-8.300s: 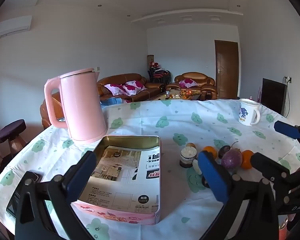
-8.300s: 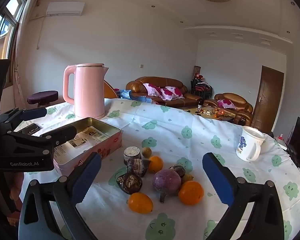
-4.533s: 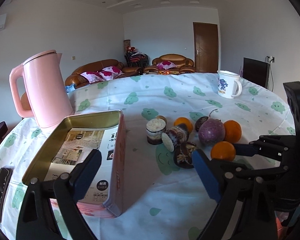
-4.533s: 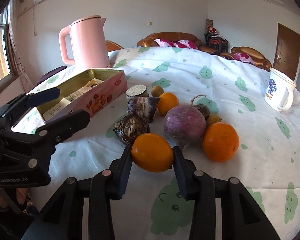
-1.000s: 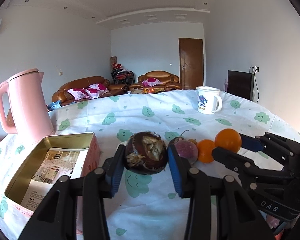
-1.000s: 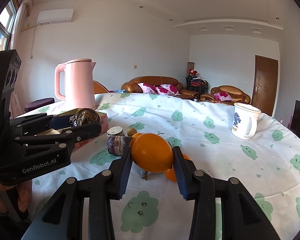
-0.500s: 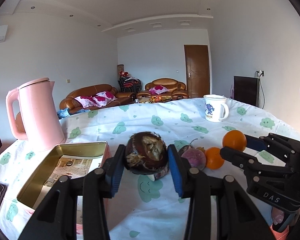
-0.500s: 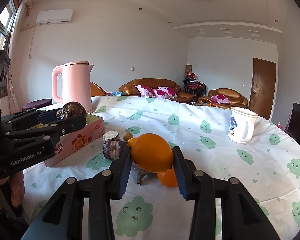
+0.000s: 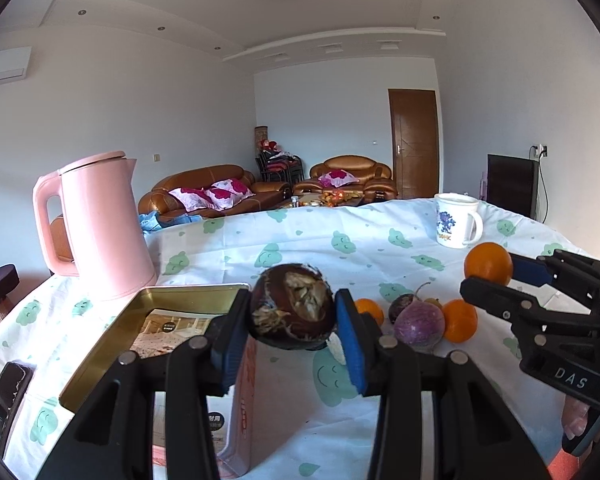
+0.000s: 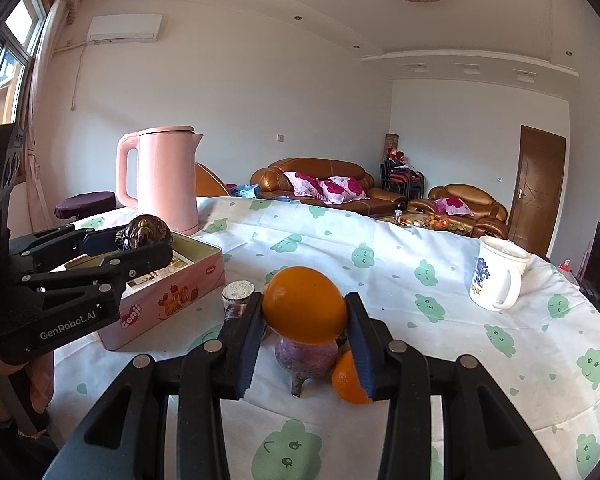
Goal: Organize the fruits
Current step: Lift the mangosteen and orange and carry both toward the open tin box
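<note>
Left gripper [image 9: 294,322]: tilted slightly downward, raised clear of the table [image 9: 340,240], blue pads clamped on a dark brown husky fruit [image 9: 293,312]. It sits at the near right corner of the open tin [image 9: 112,340], about over the rim.

Right gripper [image 10: 305,322]: same slight downward tilt, lifted above the fruit pile, pads closed on an orange [image 10: 304,304]. A hand [image 10: 4,384] shows under the left tool in the right wrist view.

Left on the cloth: purple root [image 10: 306,354], second orange [image 10: 346,378], cut brown piece [image 10: 238,292].

Edges and room: tin interior holds only a flat printed sheet; pink kettle [image 9: 100,224] stands just behind the tin's far end; mug [image 10: 496,276] well apart to the right; phone [image 9: 4,400] near the table's left edge.
</note>
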{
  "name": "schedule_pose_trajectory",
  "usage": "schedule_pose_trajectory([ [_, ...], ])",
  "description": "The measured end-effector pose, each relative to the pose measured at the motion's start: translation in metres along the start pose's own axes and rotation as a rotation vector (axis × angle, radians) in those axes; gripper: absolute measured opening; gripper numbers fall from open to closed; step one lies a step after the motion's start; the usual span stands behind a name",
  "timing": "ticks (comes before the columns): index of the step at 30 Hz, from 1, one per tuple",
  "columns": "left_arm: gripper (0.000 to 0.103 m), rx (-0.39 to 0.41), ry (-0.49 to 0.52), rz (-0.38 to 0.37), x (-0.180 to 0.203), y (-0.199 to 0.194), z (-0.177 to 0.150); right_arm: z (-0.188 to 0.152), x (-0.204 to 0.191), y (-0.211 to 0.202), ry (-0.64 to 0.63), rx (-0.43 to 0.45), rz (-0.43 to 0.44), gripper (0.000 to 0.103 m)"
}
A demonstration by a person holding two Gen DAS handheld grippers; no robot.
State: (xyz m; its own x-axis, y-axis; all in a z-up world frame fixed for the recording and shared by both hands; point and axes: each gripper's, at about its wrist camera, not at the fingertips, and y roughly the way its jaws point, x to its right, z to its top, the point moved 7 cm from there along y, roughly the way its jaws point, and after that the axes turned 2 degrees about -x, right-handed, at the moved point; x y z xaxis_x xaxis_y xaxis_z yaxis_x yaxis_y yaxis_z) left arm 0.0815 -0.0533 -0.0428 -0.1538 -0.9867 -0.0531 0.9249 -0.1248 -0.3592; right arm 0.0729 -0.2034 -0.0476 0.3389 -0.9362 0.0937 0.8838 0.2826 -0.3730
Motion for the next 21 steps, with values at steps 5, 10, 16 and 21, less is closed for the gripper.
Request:
schedule_pose_trajectory([
  [5,0.044,-0.004,-0.02,0.032,-0.016,-0.001,0.001,0.013,-0.012,0.005,-0.021,0.003,0.028,0.042],
  [10,0.044,-0.005,-0.034,0.062,-0.03,-0.002,0.002,0.027,-0.024,0.011,-0.05,0.006,0.054,0.042],
  [16,0.044,-0.018,-0.047,0.092,-0.046,-0.001,0.001,0.039,-0.04,0.021,-0.079,-0.002,0.089,0.042],
  [21,0.044,-0.031,-0.067,0.121,-0.063,0.0,-0.001,0.049,-0.055,0.03,-0.105,-0.008,0.116,0.042],
])
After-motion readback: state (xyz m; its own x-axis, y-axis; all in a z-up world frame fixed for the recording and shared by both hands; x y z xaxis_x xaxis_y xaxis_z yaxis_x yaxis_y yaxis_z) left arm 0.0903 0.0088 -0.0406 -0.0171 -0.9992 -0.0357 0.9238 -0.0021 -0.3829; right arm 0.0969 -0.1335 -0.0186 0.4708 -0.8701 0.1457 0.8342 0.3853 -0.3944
